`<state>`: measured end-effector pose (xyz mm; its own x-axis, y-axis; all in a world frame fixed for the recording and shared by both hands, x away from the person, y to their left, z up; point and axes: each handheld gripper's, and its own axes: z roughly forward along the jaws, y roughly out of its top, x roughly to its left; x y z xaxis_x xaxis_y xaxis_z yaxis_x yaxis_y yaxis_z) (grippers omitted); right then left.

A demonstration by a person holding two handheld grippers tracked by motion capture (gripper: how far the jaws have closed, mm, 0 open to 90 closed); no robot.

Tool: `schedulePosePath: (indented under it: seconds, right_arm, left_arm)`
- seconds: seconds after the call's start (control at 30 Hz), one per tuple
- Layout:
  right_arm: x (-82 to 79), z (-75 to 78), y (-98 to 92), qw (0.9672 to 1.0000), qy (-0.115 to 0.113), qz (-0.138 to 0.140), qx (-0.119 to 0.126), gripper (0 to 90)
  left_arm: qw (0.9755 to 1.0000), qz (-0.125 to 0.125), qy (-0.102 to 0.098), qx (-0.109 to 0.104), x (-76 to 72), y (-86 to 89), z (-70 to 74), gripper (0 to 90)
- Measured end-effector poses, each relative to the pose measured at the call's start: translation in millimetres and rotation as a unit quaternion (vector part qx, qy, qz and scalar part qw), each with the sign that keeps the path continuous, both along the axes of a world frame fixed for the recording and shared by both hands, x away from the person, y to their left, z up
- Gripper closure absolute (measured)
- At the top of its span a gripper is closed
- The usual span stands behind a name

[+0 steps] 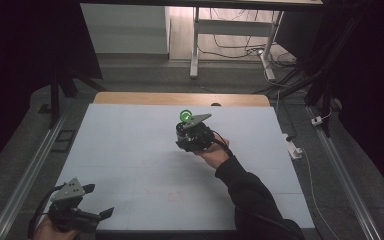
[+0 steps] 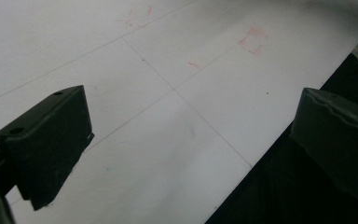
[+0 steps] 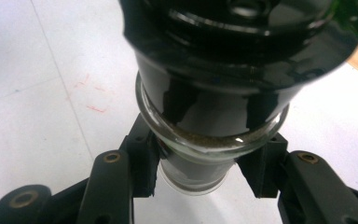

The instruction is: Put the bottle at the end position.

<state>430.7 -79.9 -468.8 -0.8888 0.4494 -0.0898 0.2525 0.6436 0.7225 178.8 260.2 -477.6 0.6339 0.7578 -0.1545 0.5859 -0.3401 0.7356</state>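
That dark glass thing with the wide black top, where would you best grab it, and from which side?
Probably around its narrow neck, below the raised glass ring, coming in level from the side. The jar flares into a broad black top, too wide for the jaws, while the neck is slim and the ring would likely stop it slipping down. The right gripper grips it just there, one pad on each side.

A white table top (image 1: 130, 150) with a wooden far edge (image 1: 180, 98) stands on a grey floor (image 1: 145, 75) in a dim room, black drapes at both sides, a white-legged desk (image 1: 195, 45) with trailing cables (image 1: 240, 50) beyond.
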Motion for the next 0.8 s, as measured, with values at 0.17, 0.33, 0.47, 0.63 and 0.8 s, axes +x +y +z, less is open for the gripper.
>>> schedulePosePath:
  seconds: [0.17,0.33,0.47,0.63,0.8]
  right_arm:
    - [5.4,-8.1,1.6,1.0,0.0,0.0,-0.006,52.8]
    - [9.6,-14.6,4.1,1.0,0.003,-0.001,-0.005,52.8]
    - [11.2,-20.7,7.3,0.9999,0.009,0.002,-0.005,52.7]
    - [11.0,-27.7,11.7,0.9998,0.017,0.005,-0.009,52.7]
    - [10.8,-32.9,14.6,0.9997,0.019,0.007,-0.014,52.7]
  left_arm:
    - [1.0,-0.001,0.0,-0.001,-0.2,0.1,0.1,0.0]
    - [1.0,0.001,-0.001,-0.001,-0.3,0.3,0.1,0.0]
    - [1.0,0.0,-0.001,0.001,-0.6,-0.1,0.2,0.0]
    - [1.0,0.0,-0.001,0.001,-0.7,-0.1,0.2,0.0]
    - [1.0,0.0,-0.001,0.002,-0.7,-0.3,0.1,0.0]
